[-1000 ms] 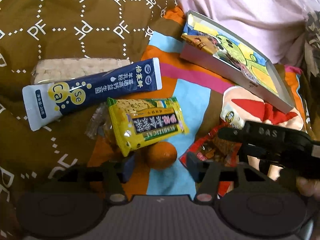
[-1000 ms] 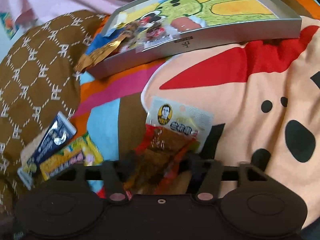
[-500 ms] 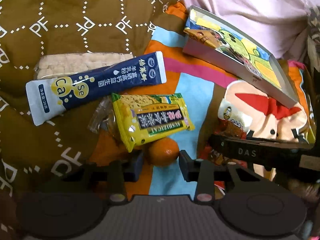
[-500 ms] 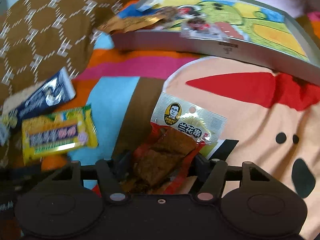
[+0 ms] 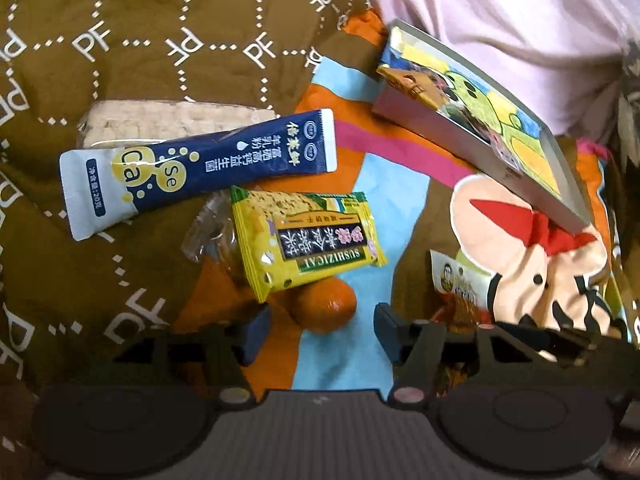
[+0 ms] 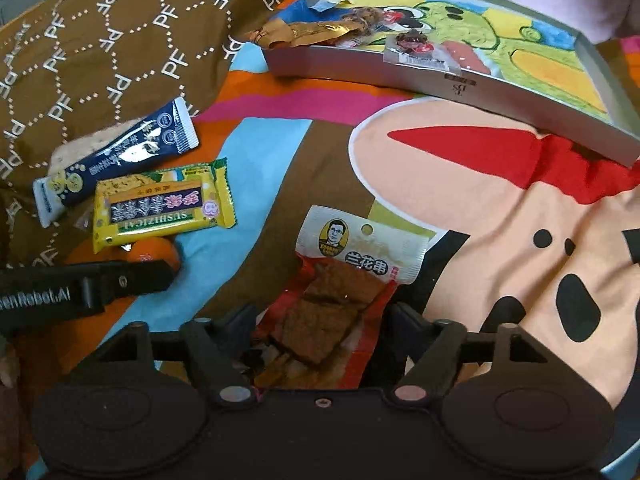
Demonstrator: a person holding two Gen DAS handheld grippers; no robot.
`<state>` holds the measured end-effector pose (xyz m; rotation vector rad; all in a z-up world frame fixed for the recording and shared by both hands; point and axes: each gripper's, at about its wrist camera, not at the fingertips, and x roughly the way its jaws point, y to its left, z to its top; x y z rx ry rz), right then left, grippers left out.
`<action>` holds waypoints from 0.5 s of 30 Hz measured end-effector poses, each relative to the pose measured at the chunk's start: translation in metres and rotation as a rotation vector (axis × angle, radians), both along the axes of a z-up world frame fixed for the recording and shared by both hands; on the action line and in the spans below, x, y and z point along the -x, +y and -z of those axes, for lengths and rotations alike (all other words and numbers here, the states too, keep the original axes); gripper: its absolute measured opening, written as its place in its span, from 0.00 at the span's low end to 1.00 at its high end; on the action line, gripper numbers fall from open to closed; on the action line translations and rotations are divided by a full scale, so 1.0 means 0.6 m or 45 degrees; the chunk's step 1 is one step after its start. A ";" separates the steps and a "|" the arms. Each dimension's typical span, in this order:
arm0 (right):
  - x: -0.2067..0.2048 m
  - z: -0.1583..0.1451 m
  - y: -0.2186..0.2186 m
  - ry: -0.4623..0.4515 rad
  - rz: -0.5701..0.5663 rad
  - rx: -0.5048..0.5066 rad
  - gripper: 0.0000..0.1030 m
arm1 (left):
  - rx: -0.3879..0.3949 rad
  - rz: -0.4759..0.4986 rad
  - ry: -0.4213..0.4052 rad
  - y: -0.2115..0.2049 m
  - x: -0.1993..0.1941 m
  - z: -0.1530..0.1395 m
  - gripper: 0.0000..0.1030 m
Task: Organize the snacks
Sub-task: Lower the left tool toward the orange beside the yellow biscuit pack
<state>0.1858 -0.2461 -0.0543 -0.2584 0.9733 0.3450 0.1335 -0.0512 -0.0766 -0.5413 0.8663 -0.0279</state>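
Observation:
My left gripper is open, and a small orange lies just ahead of its fingertips, partly under a yellow biscuit packet. Behind that lie a navy powder stick and a clear cracker pack. My right gripper is open, with a red dried-tofu packet lying on the bedspread between its fingers. A grey tray with a cartoon bottom holds a gold wrapper and small sweets at the back. The left gripper's black finger reaches to the orange.
Everything lies on a soft cartoon-print bedspread. A brown patterned quilt rises on the left and pink fabric lies behind the tray. The right gripper sits close beside my left one.
The left fingers narrowed around the orange, then spread apart again. The right gripper's view swung left, bringing the left gripper and more snacks into sight; the tofu packet stays between its fingers.

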 end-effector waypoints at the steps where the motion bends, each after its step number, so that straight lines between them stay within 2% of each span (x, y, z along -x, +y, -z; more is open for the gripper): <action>1: 0.001 0.004 0.005 -0.008 -0.011 0.027 0.80 | 0.009 -0.012 0.005 0.000 -0.003 0.002 0.63; 3: -0.008 0.015 0.016 -0.029 -0.022 0.091 0.82 | 0.017 -0.034 0.013 -0.001 -0.008 0.004 0.63; 6: -0.019 0.028 0.018 -0.002 0.035 0.072 0.85 | 0.018 -0.051 0.017 -0.002 -0.016 0.005 0.64; 8: -0.022 0.033 0.014 0.022 0.099 0.041 0.86 | -0.015 -0.048 0.024 -0.008 -0.018 0.005 0.59; 9: -0.022 0.034 0.013 0.026 0.123 0.032 0.86 | -0.044 -0.047 0.029 -0.011 -0.019 0.005 0.52; 11: -0.018 0.033 0.009 0.029 0.151 0.023 0.86 | -0.068 -0.040 0.032 -0.012 -0.018 0.005 0.49; 12: -0.017 0.033 0.010 0.027 0.155 0.024 0.84 | -0.056 -0.039 0.034 -0.011 -0.017 0.004 0.44; 15: -0.010 0.030 0.009 0.032 0.154 0.003 0.74 | -0.040 -0.038 0.038 -0.010 -0.016 0.004 0.41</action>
